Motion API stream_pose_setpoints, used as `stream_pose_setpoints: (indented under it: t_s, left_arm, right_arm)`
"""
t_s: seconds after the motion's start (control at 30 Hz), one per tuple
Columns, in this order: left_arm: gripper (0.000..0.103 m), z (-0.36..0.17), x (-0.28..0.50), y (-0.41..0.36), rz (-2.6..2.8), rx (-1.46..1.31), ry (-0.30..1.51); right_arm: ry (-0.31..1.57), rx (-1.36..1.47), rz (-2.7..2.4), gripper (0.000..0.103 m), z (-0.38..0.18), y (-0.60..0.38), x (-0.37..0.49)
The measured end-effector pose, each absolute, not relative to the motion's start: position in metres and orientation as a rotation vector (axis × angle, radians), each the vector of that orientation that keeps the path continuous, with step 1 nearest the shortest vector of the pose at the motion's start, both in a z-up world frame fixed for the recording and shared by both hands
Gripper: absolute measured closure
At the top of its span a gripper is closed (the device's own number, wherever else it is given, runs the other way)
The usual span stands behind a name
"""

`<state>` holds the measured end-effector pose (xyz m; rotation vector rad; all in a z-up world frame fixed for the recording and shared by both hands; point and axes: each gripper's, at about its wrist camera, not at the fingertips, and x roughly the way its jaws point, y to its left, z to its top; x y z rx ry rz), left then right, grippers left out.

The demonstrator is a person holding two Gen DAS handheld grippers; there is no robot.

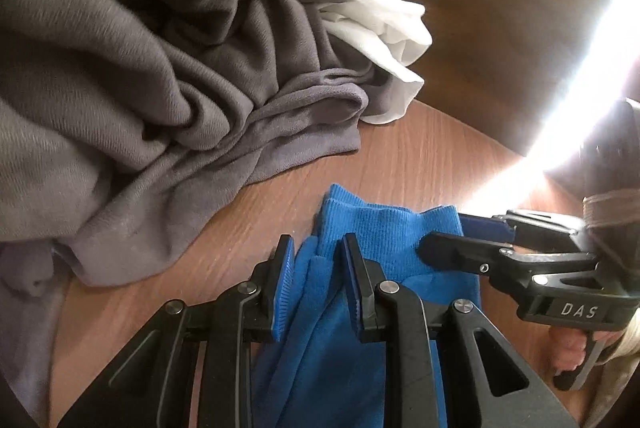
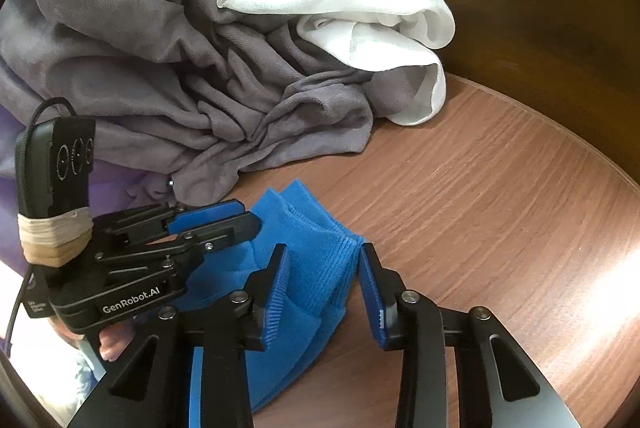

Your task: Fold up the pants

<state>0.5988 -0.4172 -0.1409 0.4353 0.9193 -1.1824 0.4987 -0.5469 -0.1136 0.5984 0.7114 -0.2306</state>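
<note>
Two grippers are working close over the blue pants [image 2: 304, 252], which are lying bunched on the wooden table [image 2: 480, 196]. Right gripper [image 2: 322, 280] is straddling the ribbed cuff w/ jaws apart, pads not pressing yet. Left gripper [image 1: 316, 282] is sitting narrow around a fold; prob. pinching it, but can't tell for sure. Fabric's looking soft, light, floppy, so grabbing at the ribbed hem seems best. Further back, a grey garment [image 2: 160, 68] and white cloth [image 2: 352, 12] are piling up.
</note>
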Motion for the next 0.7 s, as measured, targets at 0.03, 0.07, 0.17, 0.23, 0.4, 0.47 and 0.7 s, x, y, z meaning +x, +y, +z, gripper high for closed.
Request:
stream_pose_setpoints:
  t_s: [0.03, 0.07, 0.17, 0.23, 0.4, 0.47, 0.7]
  left_arm:
    - [0.079, -0.141, 0.601, -0.416, -1.183, 0.413, 0.938]
    - [0.08, -0.142, 0.602, -0.415, -1.186, 0.391, 0.955]
    - [0.084, -0.145, 0.609, -0.412, -1.204, 0.315, 0.999]
    - [0.085, -0.145, 0.608, -0.409, -1.203, 0.305, 0.988]
    - [0.091, -0.138, 0.598, -0.408, -1.189, 0.343, 0.946]
    - [0.091, -0.132, 0.595, -0.405, -1.195, 0.344, 0.929]
    - [0.091, -0.083, 0.578, -0.371, -1.2, 0.298, 0.786]
  right_arm:
    - [0.71, 0.603, -0.227, 0.07, -0.114, -0.547, 0.499]
    - [0.706, 0.605, -0.227, 0.073, -0.114, -0.547, 0.499]
    - [0.694, 0.578, -0.228, 0.081, -0.113, -0.545, 0.5]
    - [0.691, 0.572, -0.227, 0.083, -0.112, -0.545, 0.501]
    - [0.683, 0.554, -0.221, 0.085, -0.107, -0.543, 0.499]
    - [0.672, 0.553, -0.214, 0.085, -0.101, -0.542, 0.497]
    - [0.598, 0.476, -0.175, 0.085, -0.065, -0.527, 0.483]
